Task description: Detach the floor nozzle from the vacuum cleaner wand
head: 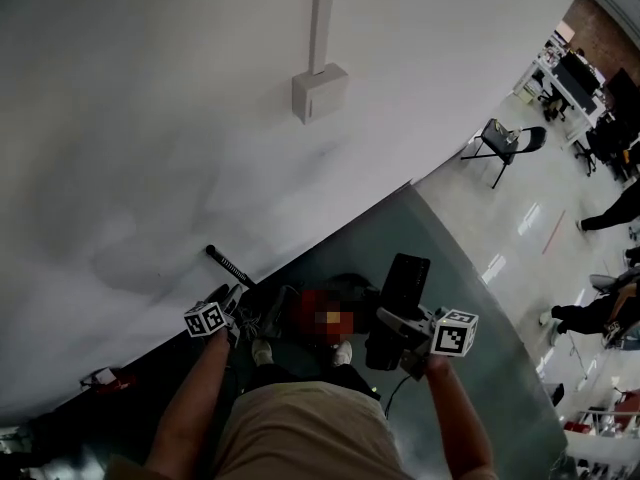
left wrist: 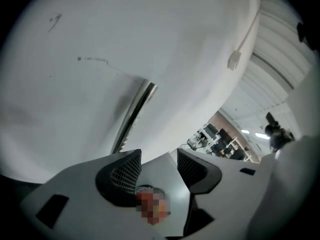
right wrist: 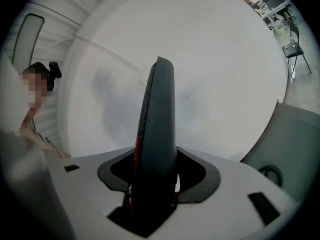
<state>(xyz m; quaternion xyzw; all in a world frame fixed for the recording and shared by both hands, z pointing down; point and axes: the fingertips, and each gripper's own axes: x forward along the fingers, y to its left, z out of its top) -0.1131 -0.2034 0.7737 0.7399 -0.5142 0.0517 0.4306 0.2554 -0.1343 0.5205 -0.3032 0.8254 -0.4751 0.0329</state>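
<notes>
1. Black plastic floor nozzle [right wrist: 157, 119] stands upright in the right gripper [right wrist: 155, 180]. The jaws are clamped on its lower part, and a red edge shows along one side.
2. Wand [left wrist: 134, 115] rests against the white wall [left wrist: 100, 44], well apart from the floor nozzle and ahead of the left gripper [left wrist: 157, 166].
3. Left gripper jaws stand partly apart and hold nothing.
4. Status, as judged: separation appears complete. The next move calls for a firm grip while carrying the floor nozzle clear and setting it down on the grey floor [head: 470, 258].
</notes>
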